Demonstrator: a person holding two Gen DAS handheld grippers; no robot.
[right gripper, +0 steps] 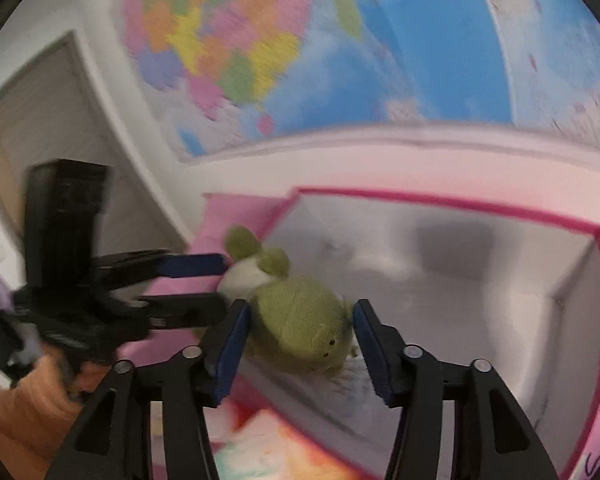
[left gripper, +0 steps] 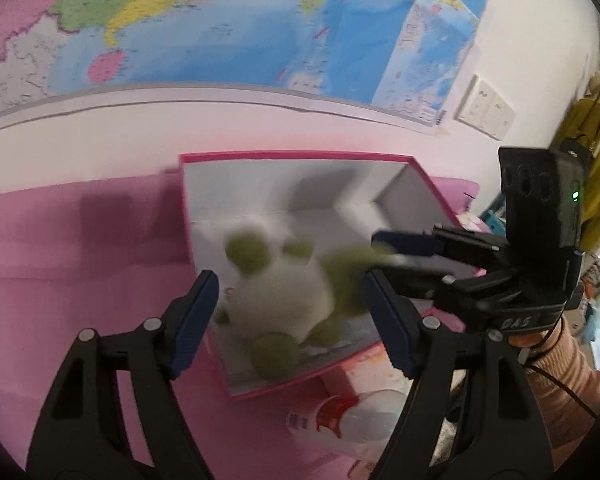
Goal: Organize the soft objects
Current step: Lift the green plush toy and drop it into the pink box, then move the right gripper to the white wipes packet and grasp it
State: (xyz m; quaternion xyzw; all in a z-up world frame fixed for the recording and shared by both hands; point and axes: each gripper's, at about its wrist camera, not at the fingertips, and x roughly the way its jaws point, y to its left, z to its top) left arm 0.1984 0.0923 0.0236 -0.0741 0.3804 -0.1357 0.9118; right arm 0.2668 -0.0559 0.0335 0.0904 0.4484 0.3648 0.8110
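Observation:
A plush toy [left gripper: 278, 304], white with green limbs, hangs blurred in the mouth of a pink box [left gripper: 300, 156] with white inside walls. My left gripper [left gripper: 290, 284] has a pad against each side of the white body and holds it. From the right, my right gripper [left gripper: 374, 256] reaches to the toy's green end. In the right wrist view the green part of the plush toy [right gripper: 300, 324] lies between the pads of the right gripper [right gripper: 300, 306], which stand slightly off it, above the box [right gripper: 460, 205]. The left gripper [right gripper: 223, 284] comes in from the left.
The box stands on a pink cover [left gripper: 80, 260] against a white wall with a large map [left gripper: 220, 20]. A white bottle with a red label [left gripper: 340, 420] lies in front of the box. Peach sleeves [left gripper: 560, 372] are behind each gripper. Wall sockets [left gripper: 486, 106] sit at right.

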